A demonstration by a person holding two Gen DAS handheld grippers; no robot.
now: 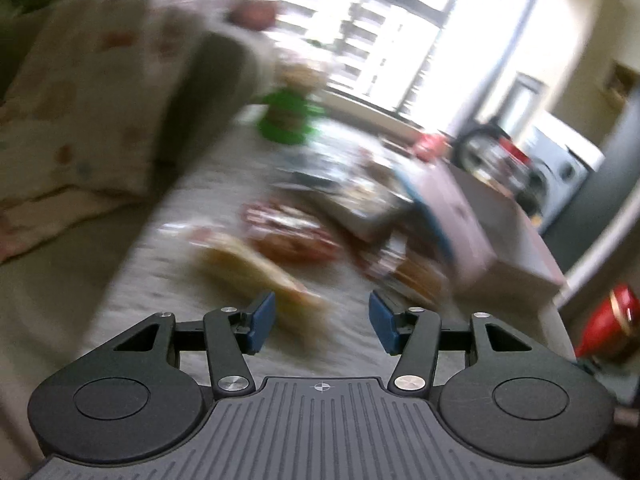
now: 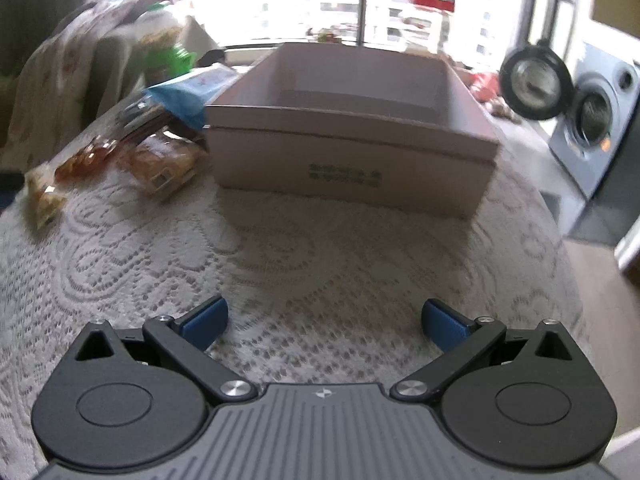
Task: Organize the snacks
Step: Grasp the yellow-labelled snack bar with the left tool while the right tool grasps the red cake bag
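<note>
Hovering low over the lace-covered surface, the right tongs sit spread wide with nothing between the blue pads, aimed straight at the open cardboard box. Snack packets lie heaped just left of that box, and a blue pouch leans against its left wall. Over on the other side, the left tongs are parted too, holding nothing, above the same cloth. That view is badly smeared, but a yellowish packet lies just ahead of the pads, with a reddish packet beyond it and the box to the right.
</note>
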